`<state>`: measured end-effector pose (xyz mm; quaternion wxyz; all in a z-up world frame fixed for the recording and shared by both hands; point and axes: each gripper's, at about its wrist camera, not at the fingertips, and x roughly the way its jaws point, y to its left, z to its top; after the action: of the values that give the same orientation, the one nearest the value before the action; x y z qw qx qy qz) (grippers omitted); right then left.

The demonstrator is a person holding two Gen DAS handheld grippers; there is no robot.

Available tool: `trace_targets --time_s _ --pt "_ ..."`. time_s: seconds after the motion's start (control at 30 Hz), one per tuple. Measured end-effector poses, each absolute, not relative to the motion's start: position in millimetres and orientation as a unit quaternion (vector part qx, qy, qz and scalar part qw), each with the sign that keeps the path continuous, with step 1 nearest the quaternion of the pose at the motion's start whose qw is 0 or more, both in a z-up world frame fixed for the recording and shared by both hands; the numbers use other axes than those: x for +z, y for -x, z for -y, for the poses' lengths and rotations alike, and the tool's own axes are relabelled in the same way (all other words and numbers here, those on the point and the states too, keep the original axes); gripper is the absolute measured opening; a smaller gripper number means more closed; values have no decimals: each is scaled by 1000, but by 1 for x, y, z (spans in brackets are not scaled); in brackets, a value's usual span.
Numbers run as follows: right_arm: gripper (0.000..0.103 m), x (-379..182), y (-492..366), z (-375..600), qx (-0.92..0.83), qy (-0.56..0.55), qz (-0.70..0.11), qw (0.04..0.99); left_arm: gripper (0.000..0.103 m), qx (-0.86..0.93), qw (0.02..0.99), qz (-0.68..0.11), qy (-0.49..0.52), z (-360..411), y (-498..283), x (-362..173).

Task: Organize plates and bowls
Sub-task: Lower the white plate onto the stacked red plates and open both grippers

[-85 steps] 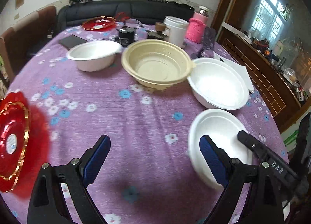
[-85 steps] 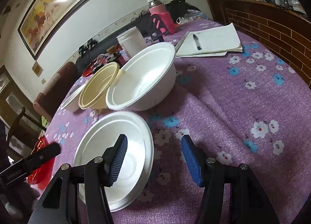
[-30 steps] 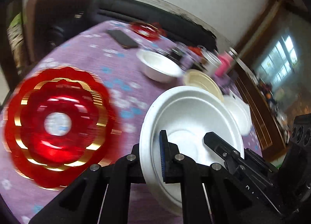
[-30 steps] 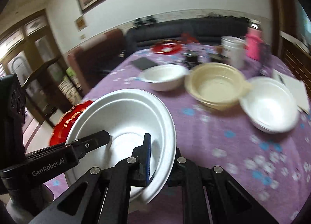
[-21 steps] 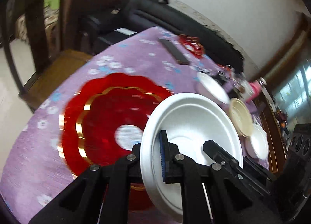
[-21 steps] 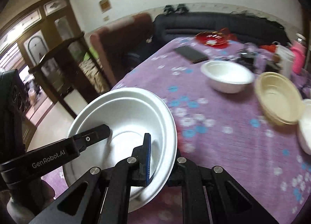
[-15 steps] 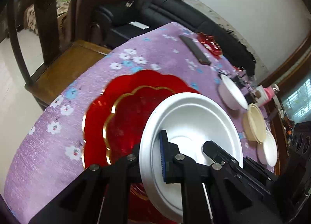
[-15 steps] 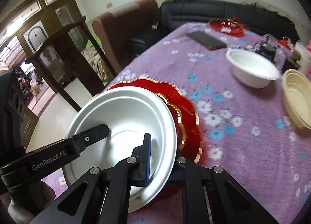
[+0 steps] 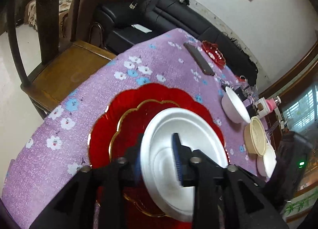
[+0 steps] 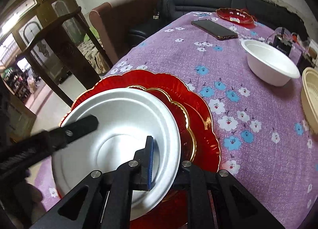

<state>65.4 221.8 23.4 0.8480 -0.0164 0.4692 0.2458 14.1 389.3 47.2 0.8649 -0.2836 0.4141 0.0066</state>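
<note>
A white foam plate (image 9: 178, 129) (image 10: 119, 121) lies over a red scalloped plate with gold trim (image 9: 123, 121) (image 10: 198, 113) on the purple flowered tablecloth. My left gripper (image 9: 159, 161) has its jaws parted around the white plate's near rim, one blue pad (image 9: 176, 161) inside the plate. My right gripper (image 10: 165, 161) still straddles the opposite rim, one blue pad (image 10: 150, 161) inside; its jaws look slightly parted too. The left gripper's finger also shows in the right wrist view (image 10: 75, 127).
A white bowl (image 10: 268, 62), a beige bowl (image 9: 255, 135) and another white bowl (image 9: 266, 159) sit further along the table. A phone (image 10: 214, 29) and a small red dish (image 10: 234, 15) lie at the far end. A wooden chair (image 9: 65, 66) stands by the table edge.
Both grippers carried the white plate from the table's right side over to the red plate and lowered it there. The left jaws have just opened; the right ones have eased.
</note>
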Motion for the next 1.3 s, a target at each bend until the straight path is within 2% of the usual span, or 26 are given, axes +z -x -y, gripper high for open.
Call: trace_targets --time_s 0.03,0.27,0.33,0.4,0.47,0.57,0.67,0.9,1.03,1.07,1.17,1.3 --pt "14 23 -66 -223 242 24 -466 850 50 9 868 -406 286 -391 -11 50" --pt "14 27 -64 -222 242 27 -449 860 63 18 886 -357 295 -405 11 79" --pt "21 29 -64 -222 245 26 -444 862 67 24 889 -349 296 -408 17 83" --pt "41 32 -63 -221 247 21 -439 863 68 25 890 -346 296 -409 20 85" --pt "51 37 -61 -219 244 20 -429 869 68 26 891 -345 293 -409 25 87" --pt "53 44 -59 -217 243 22 -417 875 68 29 893 -343 290 -408 29 87" --pt "61 46 -56 -222 232 52 -410 881 68 29 894 -343 287 -406 31 88" --pt "61 33 -48 -258 238 130 -413 869 68 27 899 -336 279 -399 43 97" --pt "61 38 -42 -266 193 188 -384 883 68 31 904 -329 271 -398 50 103" --pt "65 39 -42 -265 182 198 -379 886 68 31 905 -327 271 -398 51 105" --pt "77 45 -44 -255 178 196 -378 887 69 27 906 -324 272 -396 53 106" --pt "79 56 -47 -236 211 139 -391 885 69 20 906 -324 271 -390 55 106"
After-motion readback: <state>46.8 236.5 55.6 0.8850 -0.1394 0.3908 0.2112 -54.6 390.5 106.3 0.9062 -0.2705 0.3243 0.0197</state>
